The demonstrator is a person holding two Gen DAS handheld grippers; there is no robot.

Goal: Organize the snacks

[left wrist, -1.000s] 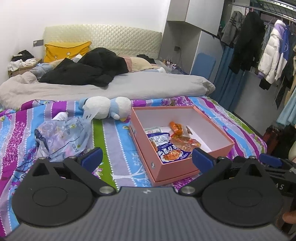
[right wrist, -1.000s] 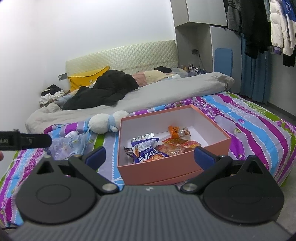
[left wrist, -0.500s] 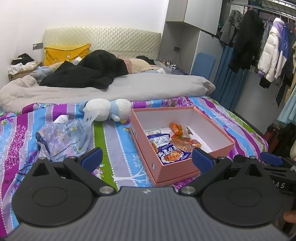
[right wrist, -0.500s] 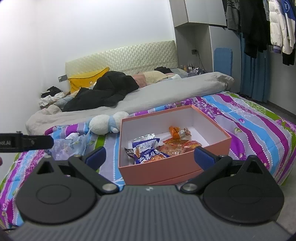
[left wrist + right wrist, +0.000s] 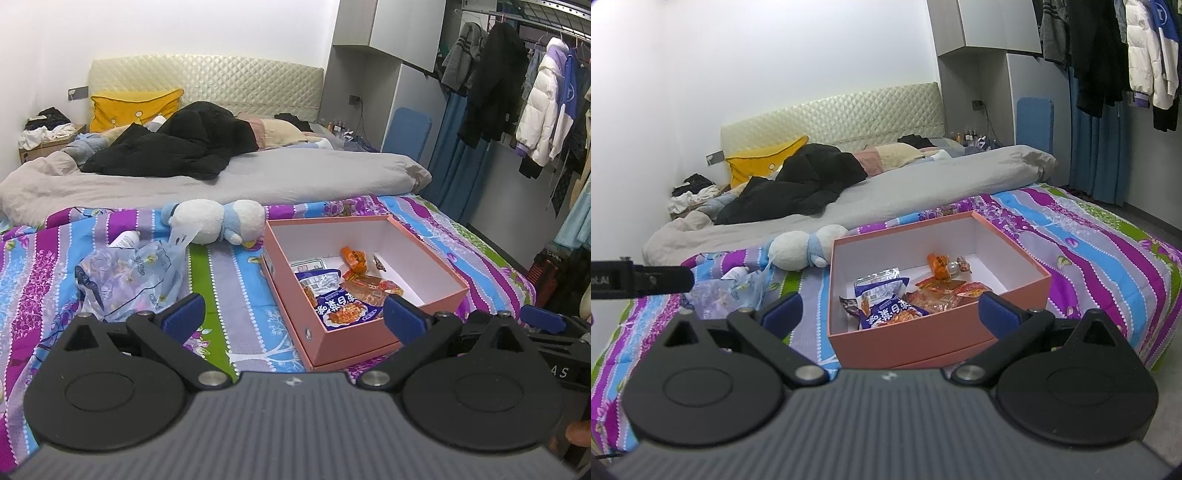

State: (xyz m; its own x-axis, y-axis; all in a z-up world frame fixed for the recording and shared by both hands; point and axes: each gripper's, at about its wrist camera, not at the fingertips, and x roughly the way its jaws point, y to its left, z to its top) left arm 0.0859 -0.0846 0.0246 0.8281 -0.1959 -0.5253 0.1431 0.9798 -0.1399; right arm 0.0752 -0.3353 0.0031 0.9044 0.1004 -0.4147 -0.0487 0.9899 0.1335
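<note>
Pink box (image 5: 938, 339) sits just ahead of right claw (image 5: 889, 314).

white bottle (image 5: 125, 240) half under plastic bag (image 5: 129, 280), snack box (image 5: 923, 332) near wall behind right gripper body, pack print unreadable

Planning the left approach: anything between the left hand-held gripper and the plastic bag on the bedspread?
Nothing visible. The left hand-held gripper is open and empty, and only bare bedspread lies between it and the bag. The plush toy sits behind the bag; the box is off to the right.
</note>
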